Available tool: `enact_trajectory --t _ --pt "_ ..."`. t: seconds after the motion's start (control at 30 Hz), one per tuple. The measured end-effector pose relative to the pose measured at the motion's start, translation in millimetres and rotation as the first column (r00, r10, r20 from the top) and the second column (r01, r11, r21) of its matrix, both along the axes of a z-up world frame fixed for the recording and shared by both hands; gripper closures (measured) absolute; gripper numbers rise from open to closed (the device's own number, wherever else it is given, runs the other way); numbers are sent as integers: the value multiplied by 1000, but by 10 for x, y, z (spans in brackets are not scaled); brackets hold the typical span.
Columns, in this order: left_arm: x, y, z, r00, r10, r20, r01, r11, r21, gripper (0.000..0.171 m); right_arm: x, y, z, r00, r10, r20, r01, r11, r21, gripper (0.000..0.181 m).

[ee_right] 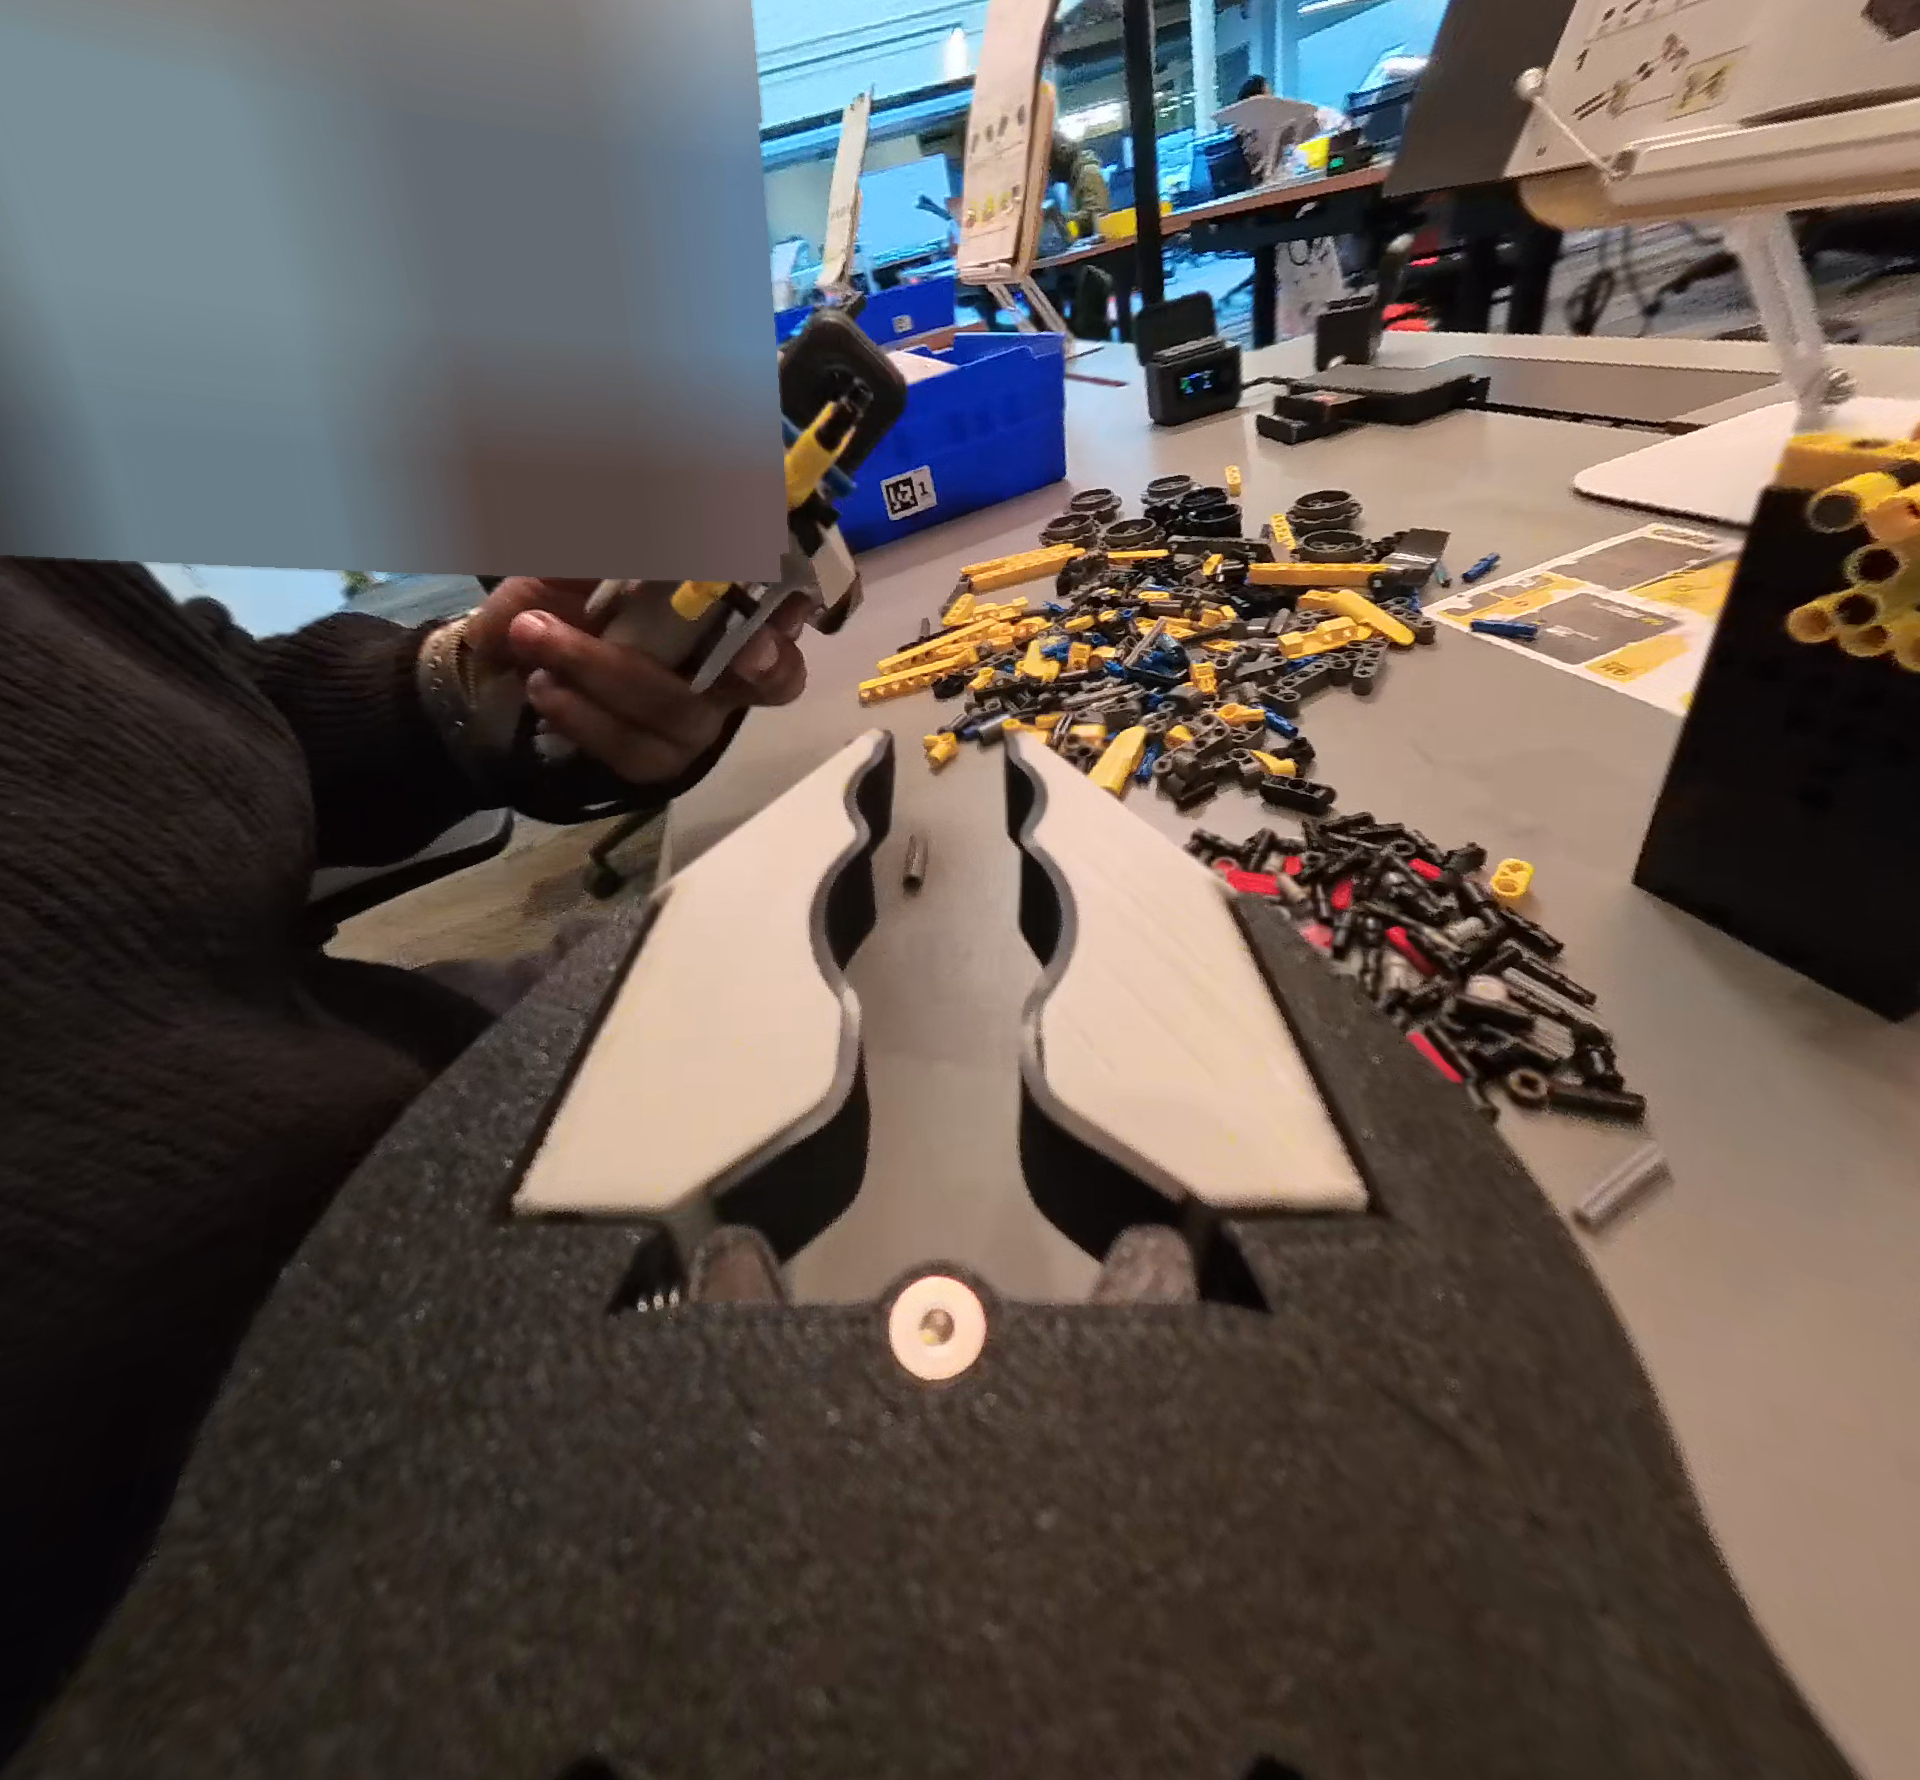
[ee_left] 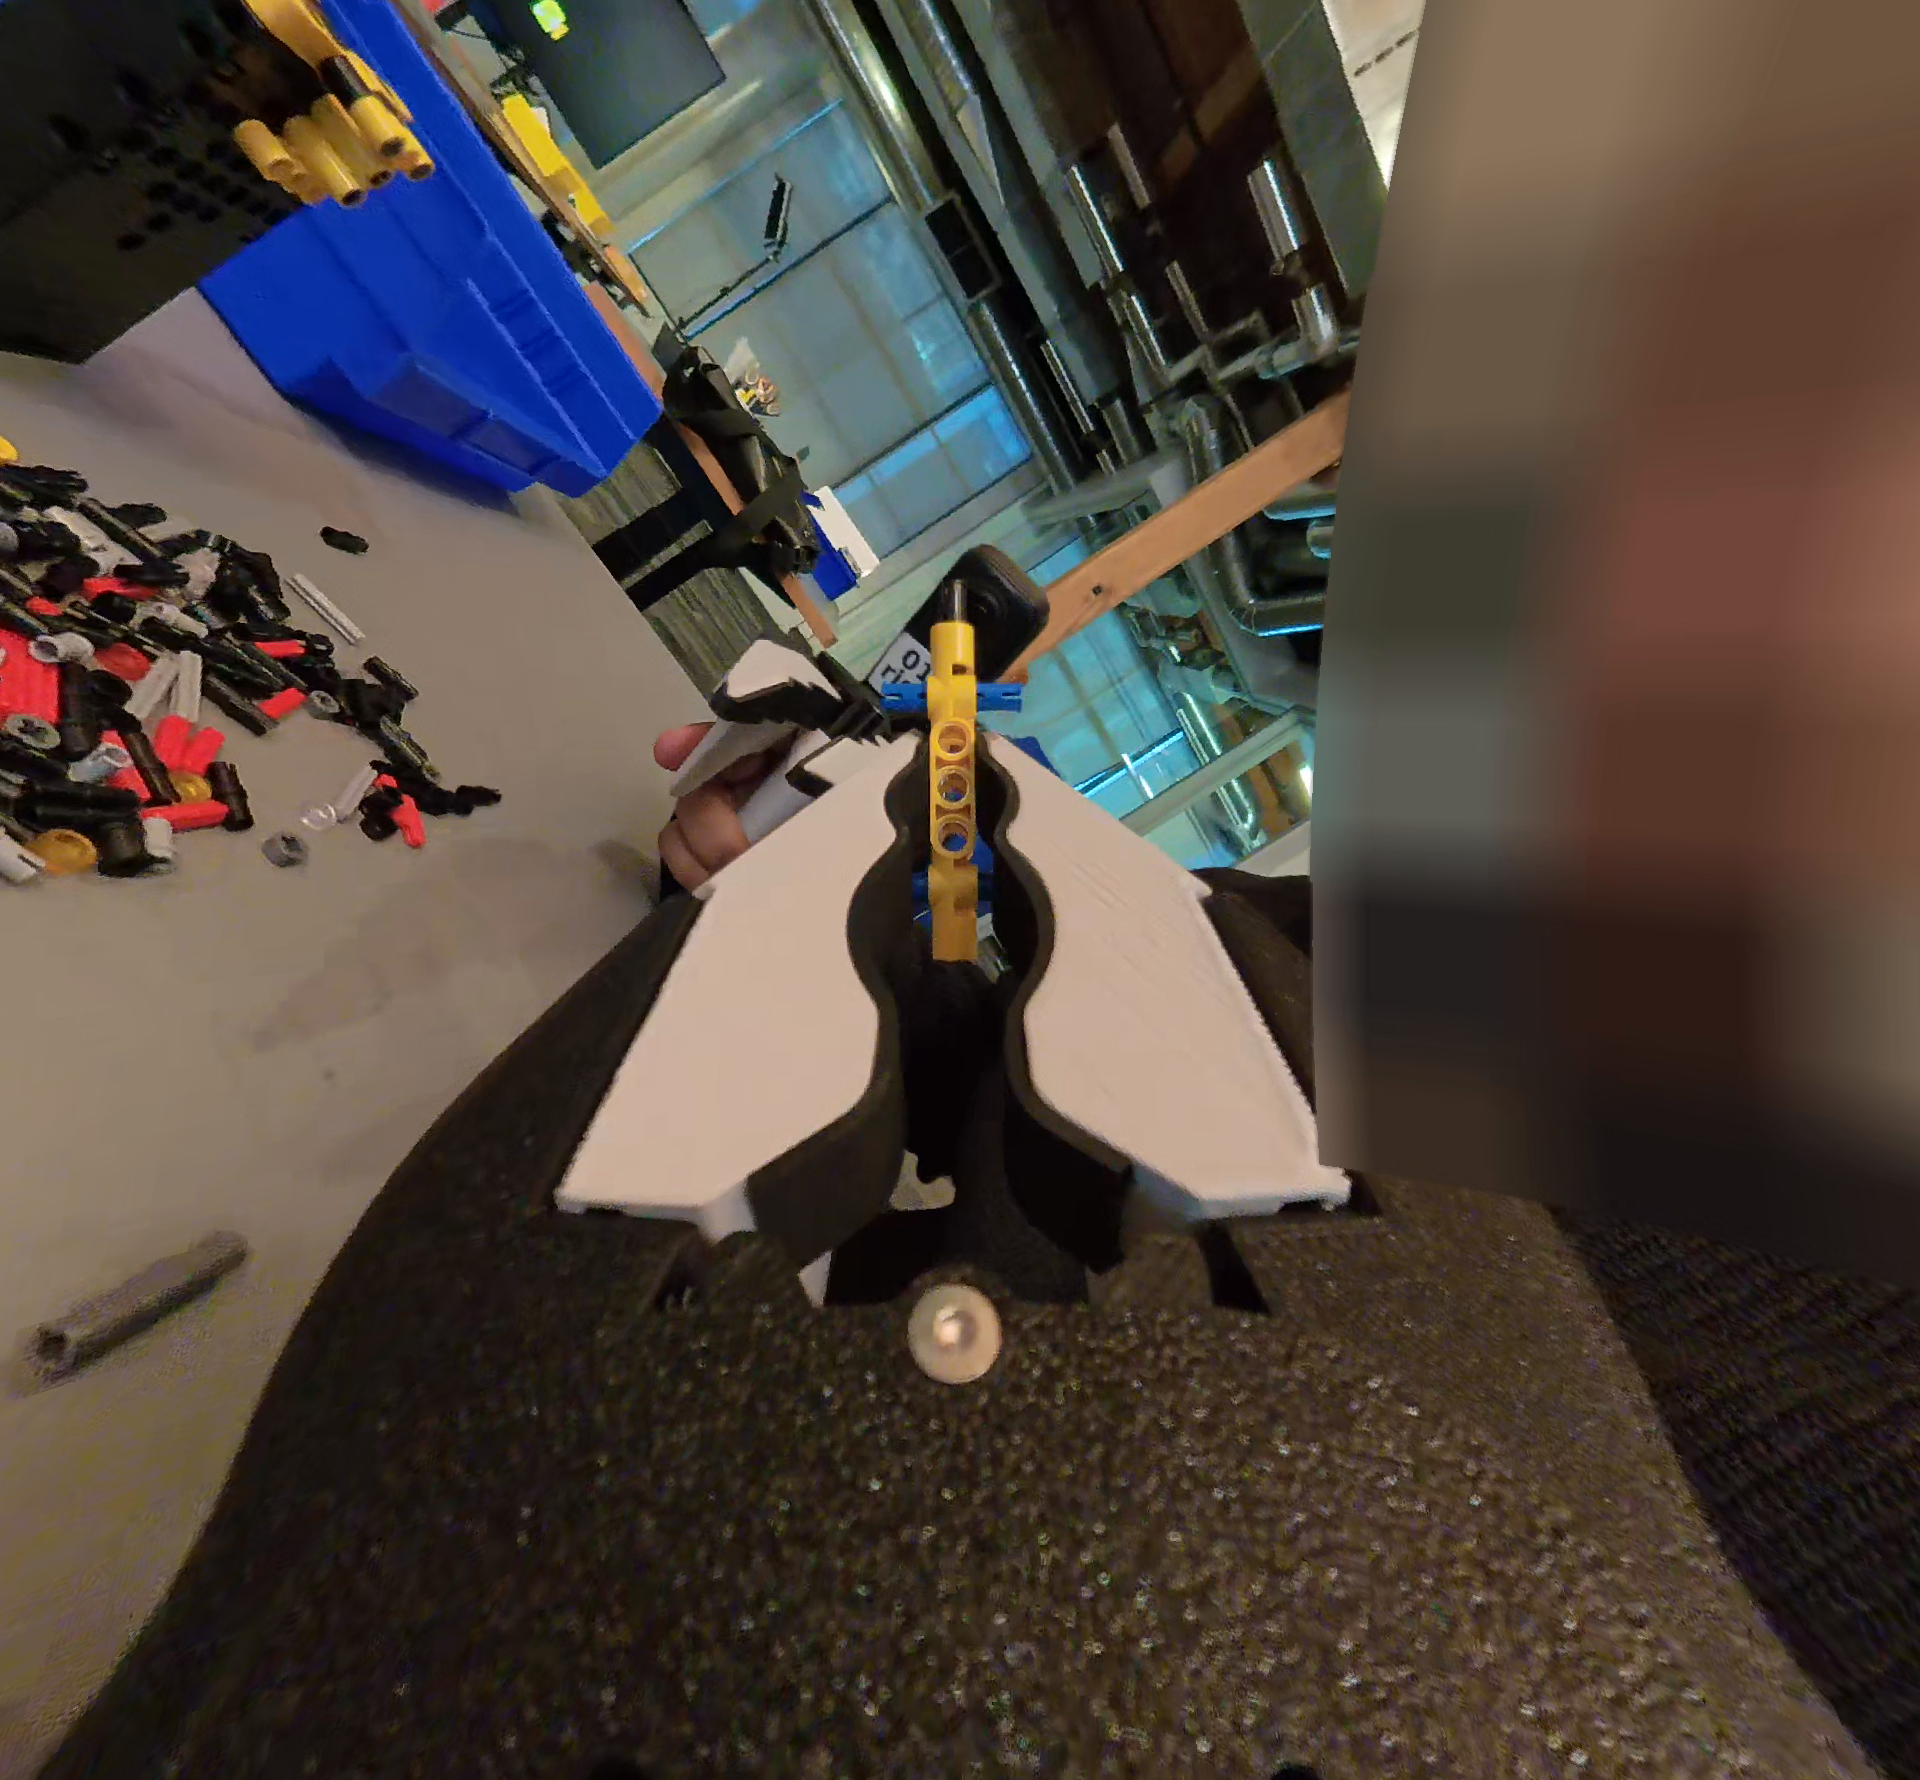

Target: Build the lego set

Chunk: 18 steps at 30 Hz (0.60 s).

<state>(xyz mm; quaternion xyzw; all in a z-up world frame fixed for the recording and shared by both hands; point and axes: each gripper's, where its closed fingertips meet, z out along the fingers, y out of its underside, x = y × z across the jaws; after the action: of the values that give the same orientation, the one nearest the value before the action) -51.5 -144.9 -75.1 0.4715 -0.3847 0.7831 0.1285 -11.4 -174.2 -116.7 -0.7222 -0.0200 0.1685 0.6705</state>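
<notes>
A blue bin [ee_right: 966, 442] sits toward the far left part of the grey table [ee_right: 1766, 1263]; something pale shows over its rim, though what it holds I cannot tell. A black block [ee_right: 1787, 754] stands at the table's right side with yellow tubes [ee_right: 1870, 577] poking from its top.

The left gripper [ee_left: 951, 795] is lifted off the table near its front edge, tilted up toward the ceiling, and its white fingers [ee_left: 790, 982] are clenched on a yellow holed beam [ee_left: 952, 795] that carries blue pins and a dark axle at its far tip. The right gripper [ee_right: 948, 754] hangs low over the table with its jaws parted and nothing between them; a small dark pin [ee_right: 913, 863] lies on the table in the gap below, apart from both fingers.

Just beyond the right gripper's tips spreads a heap of yellow, black and blue pieces [ee_right: 1164, 650], with black wheels at its far side. To the right lies a pile of black and red pins [ee_right: 1423, 951], and a lone grey connector [ee_right: 1621, 1182] nearer the front edge. An instruction booklet on a stand [ee_right: 1714, 37] rises at the far right corner.
</notes>
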Motion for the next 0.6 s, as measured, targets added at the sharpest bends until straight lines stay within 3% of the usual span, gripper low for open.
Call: enact_trajectory --t 0.03,0.3,0.47,0.6 --pt "-31 -17 -6 1000 3 2 -3 1000 15 166 -29 -15 -6 1000 -13 10 13 1000 -3 160" --pt "-235 -111 -55 1000 30 4 -31 994 101 166 -361 -125 199 1000 -20 -9 20 998 60 160" --pt "-289 -218 -100 1000 4 -26 -2 998 67 166 -619 -98 395 952 -38 303 2 993 118 157" --pt "-306 -303 -111 999 -34 -41 34 999 8 166 -700 27 380 871 -103 480 36 988 147 133"
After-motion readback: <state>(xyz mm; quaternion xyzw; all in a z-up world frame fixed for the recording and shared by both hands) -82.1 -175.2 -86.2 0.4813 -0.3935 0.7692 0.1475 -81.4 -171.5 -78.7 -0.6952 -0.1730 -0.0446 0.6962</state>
